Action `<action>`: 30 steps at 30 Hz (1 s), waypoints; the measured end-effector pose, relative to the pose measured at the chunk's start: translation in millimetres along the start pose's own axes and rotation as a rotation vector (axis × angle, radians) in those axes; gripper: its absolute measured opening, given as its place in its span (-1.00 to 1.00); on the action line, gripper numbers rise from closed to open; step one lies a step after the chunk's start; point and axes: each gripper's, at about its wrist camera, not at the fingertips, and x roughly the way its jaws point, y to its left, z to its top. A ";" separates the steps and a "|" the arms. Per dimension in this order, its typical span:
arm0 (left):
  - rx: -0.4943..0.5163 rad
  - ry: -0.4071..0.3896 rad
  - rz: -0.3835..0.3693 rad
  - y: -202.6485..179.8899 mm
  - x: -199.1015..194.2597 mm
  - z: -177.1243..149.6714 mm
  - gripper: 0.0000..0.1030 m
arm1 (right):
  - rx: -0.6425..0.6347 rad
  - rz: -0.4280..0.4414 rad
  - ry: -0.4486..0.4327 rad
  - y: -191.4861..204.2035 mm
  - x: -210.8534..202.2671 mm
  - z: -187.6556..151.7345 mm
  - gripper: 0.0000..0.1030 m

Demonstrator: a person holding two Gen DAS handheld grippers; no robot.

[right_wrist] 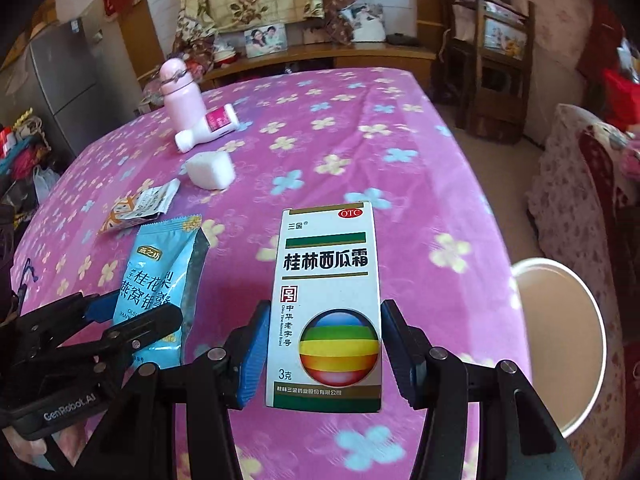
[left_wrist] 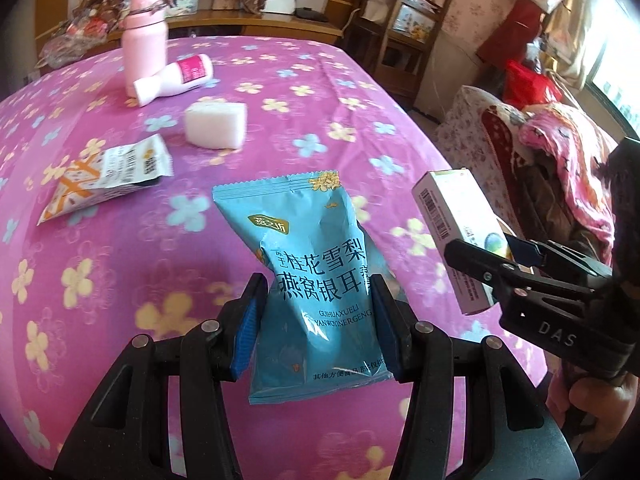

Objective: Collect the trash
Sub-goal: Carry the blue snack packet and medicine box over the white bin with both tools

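Note:
My left gripper (left_wrist: 318, 320) is shut on a blue snack packet (left_wrist: 316, 272), held up above the pink flowered tablecloth (left_wrist: 280, 92). My right gripper (right_wrist: 324, 344) is shut on a white medicine box (right_wrist: 326, 304) with a striped ball printed on it, also lifted off the table. In the left wrist view the medicine box (left_wrist: 452, 236) and the right gripper (left_wrist: 516, 264) hang at the right. The right wrist view shows the blue packet (right_wrist: 160, 280) and the left gripper (right_wrist: 128, 320) at the left. An empty white and orange wrapper (left_wrist: 108, 176) lies on the cloth.
A pink flask (left_wrist: 144, 40), a white bottle on its side (left_wrist: 176, 78) and a white foam block (left_wrist: 216, 124) sit at the table's far side. A white bin (right_wrist: 560, 340) stands open beside the table's right edge. Chairs and cloth-covered furniture crowd the right.

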 end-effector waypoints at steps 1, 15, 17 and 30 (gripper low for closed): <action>0.008 -0.001 -0.003 -5.3 0.4 0.0 -0.04 | 0.006 -0.003 -0.004 -4.0 -3.6 -2.8 0.01; 0.143 0.003 -0.052 -85.1 16.7 5.1 -0.04 | 0.144 -0.069 -0.054 -82.3 -48.6 -37.4 0.01; 0.163 0.003 -0.061 -98.8 20.3 5.7 -0.04 | 0.166 -0.080 -0.055 -95.3 -52.7 -41.9 0.01; 0.263 0.025 -0.101 -167.6 46.0 8.9 -0.04 | 0.288 -0.128 -0.043 -161.6 -62.6 -71.6 0.01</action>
